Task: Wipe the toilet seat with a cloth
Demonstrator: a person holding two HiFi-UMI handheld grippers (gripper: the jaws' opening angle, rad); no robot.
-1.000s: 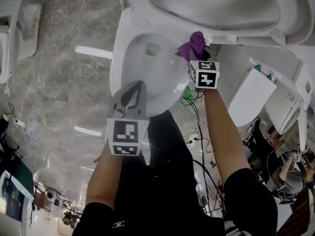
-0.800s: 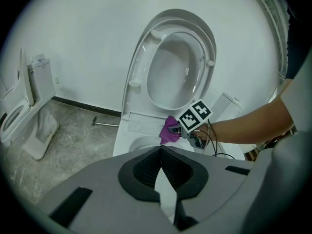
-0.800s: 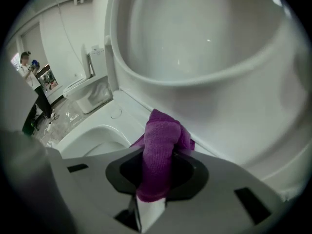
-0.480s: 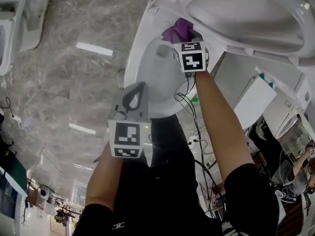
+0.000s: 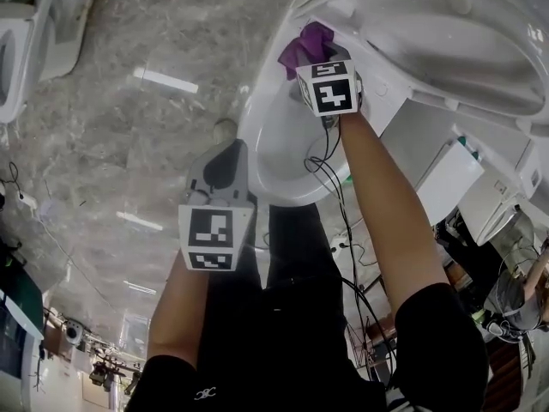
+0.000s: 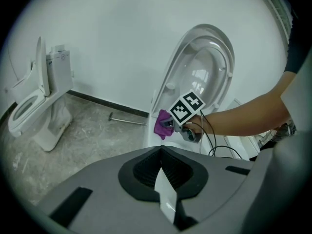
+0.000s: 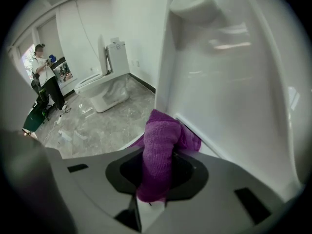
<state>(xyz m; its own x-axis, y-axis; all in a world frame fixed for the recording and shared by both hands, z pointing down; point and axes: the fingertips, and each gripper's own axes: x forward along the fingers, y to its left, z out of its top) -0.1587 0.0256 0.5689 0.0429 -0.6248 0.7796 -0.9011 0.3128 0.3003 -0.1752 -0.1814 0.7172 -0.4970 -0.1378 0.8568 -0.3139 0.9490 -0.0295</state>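
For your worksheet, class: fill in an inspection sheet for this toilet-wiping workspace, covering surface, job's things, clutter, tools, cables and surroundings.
Surface: white toilet bowl rim exposed; raised seat and lid tipped back.
Job's things: purple cloth at the back of the rim, beside the raised seat and lid.
Clutter: thin rod on the floor by the wall.
Tools: right tool shut on the purple cloth; left tool shut, empty.
Cables: black cables hang from the right tool.
Surroundings: marble floor, second toilet, person standing far off.

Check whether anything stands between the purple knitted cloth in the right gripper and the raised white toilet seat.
Nothing visible does. The right gripper is shut on the purple knitted cloth, which appears to press directly against the foot of the raised white toilet seat.
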